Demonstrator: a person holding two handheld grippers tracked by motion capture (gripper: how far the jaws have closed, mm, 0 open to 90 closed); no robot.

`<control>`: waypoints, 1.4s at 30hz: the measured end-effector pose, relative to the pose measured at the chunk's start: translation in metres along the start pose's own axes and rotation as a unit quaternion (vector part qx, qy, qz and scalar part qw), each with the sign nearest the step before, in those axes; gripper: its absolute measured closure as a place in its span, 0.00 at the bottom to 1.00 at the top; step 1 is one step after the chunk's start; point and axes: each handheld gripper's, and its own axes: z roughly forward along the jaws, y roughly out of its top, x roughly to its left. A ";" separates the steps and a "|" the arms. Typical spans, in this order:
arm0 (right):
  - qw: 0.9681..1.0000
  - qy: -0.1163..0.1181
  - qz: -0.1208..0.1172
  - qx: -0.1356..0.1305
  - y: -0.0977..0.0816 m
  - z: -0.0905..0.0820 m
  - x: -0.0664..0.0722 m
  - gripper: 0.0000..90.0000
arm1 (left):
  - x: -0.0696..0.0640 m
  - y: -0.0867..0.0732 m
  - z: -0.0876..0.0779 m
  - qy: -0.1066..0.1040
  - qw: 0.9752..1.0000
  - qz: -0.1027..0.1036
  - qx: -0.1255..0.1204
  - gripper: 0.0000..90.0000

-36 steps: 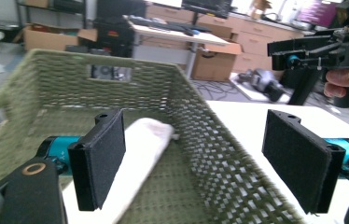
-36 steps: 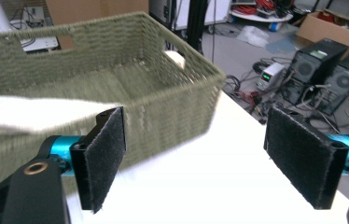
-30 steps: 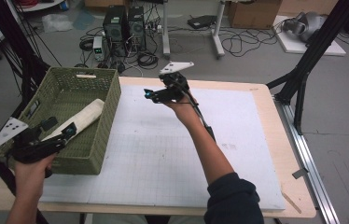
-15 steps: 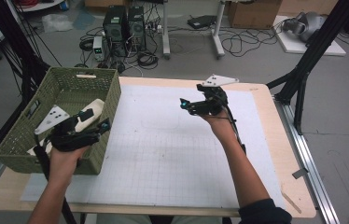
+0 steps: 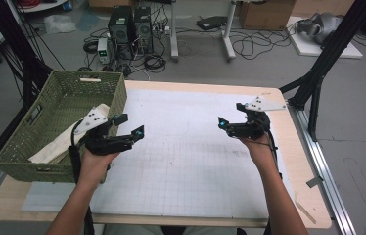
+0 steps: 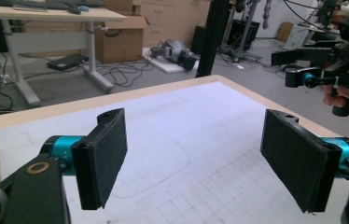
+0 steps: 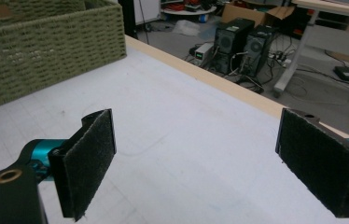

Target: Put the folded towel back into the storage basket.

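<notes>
My left gripper (image 5: 131,125) hangs over the left part of the white gridded mat (image 5: 186,166), just right of the green woven basket (image 5: 88,74). Its jaws stand wide open with nothing between the pads (image 6: 102,158). My right gripper (image 5: 230,115) is held over the mat's right side and points left toward the other one; it is open and empty too, its jaws having just spread a little wider. Both its black pads (image 7: 88,163) frame bare mat. A cream cloth-like piece (image 5: 63,142) lies slanted inside the basket. The right gripper (image 6: 310,65) also appears in the left gripper view, at the upper right.
The basket (image 7: 37,46) takes up the table's left end and overhangs its edge. The wooden table rim (image 5: 205,87) runs along the back. Black frame posts (image 5: 318,73) stand at the right corner. Computer towers (image 5: 132,24) and cables sit on the floor behind.
The left hand has swung right, from the basket's front to over the mat. The right hand has moved right and nearer to the person, slightly lower. The grippers now face each other.
</notes>
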 end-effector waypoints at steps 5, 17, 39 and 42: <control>1.000 -0.018 0.005 0.004 -0.019 -0.019 -0.003 0.13 | -0.010 -0.006 0.018 -0.015 1.000 0.016 0.009 0.26; 0.999 -0.048 0.022 0.008 -0.050 -0.039 -0.007 0.13 | -0.017 -0.021 0.047 -0.031 0.998 0.041 0.025 0.26; 0.998 -0.054 0.032 0.009 -0.067 -0.047 0.000 0.13 | -0.009 -0.051 0.038 -0.017 0.999 0.035 0.019 0.27; 0.998 -0.055 0.034 0.008 -0.068 -0.048 0.000 0.13 | -0.010 -0.051 0.039 -0.018 0.999 0.036 0.022 0.27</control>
